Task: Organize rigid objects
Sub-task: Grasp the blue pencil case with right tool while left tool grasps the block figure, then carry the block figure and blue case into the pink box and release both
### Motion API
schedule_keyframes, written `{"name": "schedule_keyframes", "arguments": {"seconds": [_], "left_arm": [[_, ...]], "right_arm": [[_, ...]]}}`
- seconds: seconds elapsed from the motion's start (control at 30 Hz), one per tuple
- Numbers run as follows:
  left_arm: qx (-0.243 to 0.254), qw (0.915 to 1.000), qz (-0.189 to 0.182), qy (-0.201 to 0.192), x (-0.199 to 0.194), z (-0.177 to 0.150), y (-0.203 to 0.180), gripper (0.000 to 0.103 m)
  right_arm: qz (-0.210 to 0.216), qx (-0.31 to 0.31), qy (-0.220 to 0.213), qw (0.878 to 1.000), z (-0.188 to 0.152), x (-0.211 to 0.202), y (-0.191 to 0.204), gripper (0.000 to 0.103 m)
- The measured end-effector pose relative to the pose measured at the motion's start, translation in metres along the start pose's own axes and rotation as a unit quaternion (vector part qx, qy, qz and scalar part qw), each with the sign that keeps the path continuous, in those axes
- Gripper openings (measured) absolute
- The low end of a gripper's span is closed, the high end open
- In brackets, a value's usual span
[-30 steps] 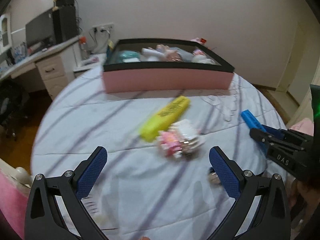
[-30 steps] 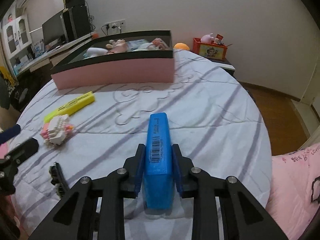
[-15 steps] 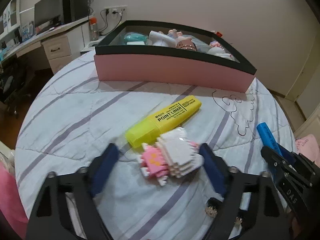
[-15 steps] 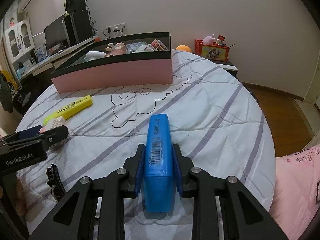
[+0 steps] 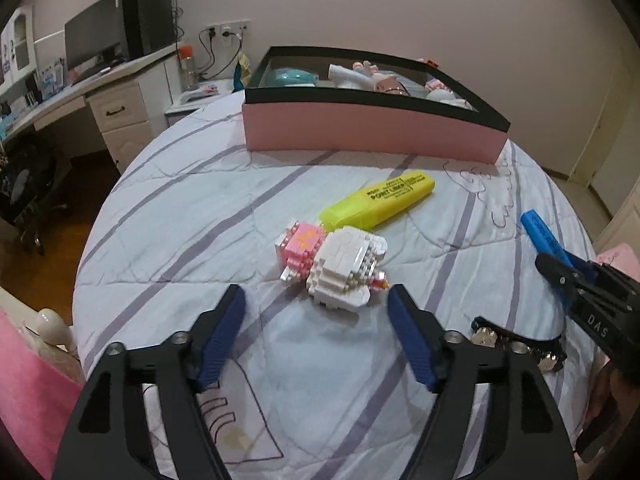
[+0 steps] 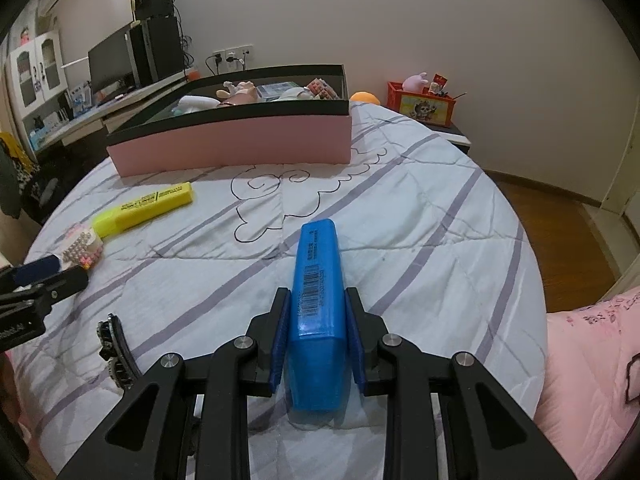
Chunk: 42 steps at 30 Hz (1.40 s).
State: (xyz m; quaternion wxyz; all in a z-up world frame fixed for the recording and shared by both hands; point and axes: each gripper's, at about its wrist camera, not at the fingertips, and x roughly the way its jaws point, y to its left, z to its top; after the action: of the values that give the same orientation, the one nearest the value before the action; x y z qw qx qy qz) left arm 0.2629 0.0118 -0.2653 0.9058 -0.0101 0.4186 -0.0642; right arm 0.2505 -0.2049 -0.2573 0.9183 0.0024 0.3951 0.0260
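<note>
Plain pale wall (image 6: 440, 20), wood floor (image 6: 560, 232), white desk (image 5: 100, 92) with monitor (image 5: 94, 46).

Home bedroom: bed with striped quilt (image 6: 420, 216) fills the frame centre, pink pillow (image 6: 592, 360) at lower right. Desk with drawers (image 5: 116, 112) and monitor (image 5: 94, 46) upper left; nightstand with toy-filled red box (image 6: 422, 108) upper right, wood floor at the edges.
</note>
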Motion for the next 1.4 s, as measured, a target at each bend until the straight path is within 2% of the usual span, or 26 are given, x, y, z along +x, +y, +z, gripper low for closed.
{"name": "schedule_keyframes", "arguments": {"seconds": [0.13, 0.23, 0.27, 0.3, 0.53, 0.63, 0.8, 0.93, 1.13, 1.3, 1.4], "left_arm": [[0.008, 0.9999, -0.006, 0.001, 0.01, 0.008, -0.007, 0.085], [0.017, 0.9997, 0.015, 0.006, 0.02, 0.012, -0.008, 0.085], [0.015, 0.9997, 0.019, 0.002, 0.021, 0.013, -0.007, 0.075], [0.012, 0.9998, 0.017, -0.001, 0.021, 0.014, -0.005, 0.06], [0.01, 0.9999, -0.002, -0.013, 0.017, 0.015, -0.001, 0.06], [0.012, 0.9992, -0.006, -0.037, 0.006, 0.012, -0.001, 0.06], [0.017, 0.9982, -0.006, -0.058, -0.011, 0.012, -0.003, 0.06], [0.023, 0.9961, -0.007, -0.085, -0.032, 0.013, -0.007, 0.06], [0.03, 0.9903, 0.001, -0.136, -0.073, 0.019, -0.016, 0.06], [0.031, 0.9767, 0.023, -0.211, -0.114, 0.024, -0.022, 0.06], [0.031, 0.969, 0.026, -0.244, -0.133, 0.028, -0.025, 0.06]], "right_arm": [[-0.003, 0.0, 0.001, 1.0, 0.001, 0.001, 0.0, 0.027], [-0.005, 0.0, 0.001, 1.0, 0.002, 0.003, 0.0, 0.027], [-0.007, -0.001, 0.002, 1.0, 0.002, 0.003, 0.0, 0.027], [-0.009, -0.001, 0.003, 1.0, 0.003, 0.004, 0.001, 0.028], [-0.021, -0.012, 0.003, 1.0, 0.005, 0.006, 0.004, 0.032], [-0.01, -0.006, -0.003, 1.0, 0.003, 0.004, 0.001, 0.026], [0.004, 0.0, -0.023, 1.0, 0.002, -0.005, 0.0, 0.026], [0.019, 0.006, -0.051, 0.999, 0.004, -0.022, 0.005, 0.026], [0.042, -0.007, -0.12, 0.992, 0.017, -0.069, 0.024, 0.026], [0.052, -0.021, -0.178, 0.982, 0.03, -0.112, 0.038, 0.027], [0.042, -0.03, -0.211, 0.976, 0.035, -0.132, 0.047, 0.027]]}}
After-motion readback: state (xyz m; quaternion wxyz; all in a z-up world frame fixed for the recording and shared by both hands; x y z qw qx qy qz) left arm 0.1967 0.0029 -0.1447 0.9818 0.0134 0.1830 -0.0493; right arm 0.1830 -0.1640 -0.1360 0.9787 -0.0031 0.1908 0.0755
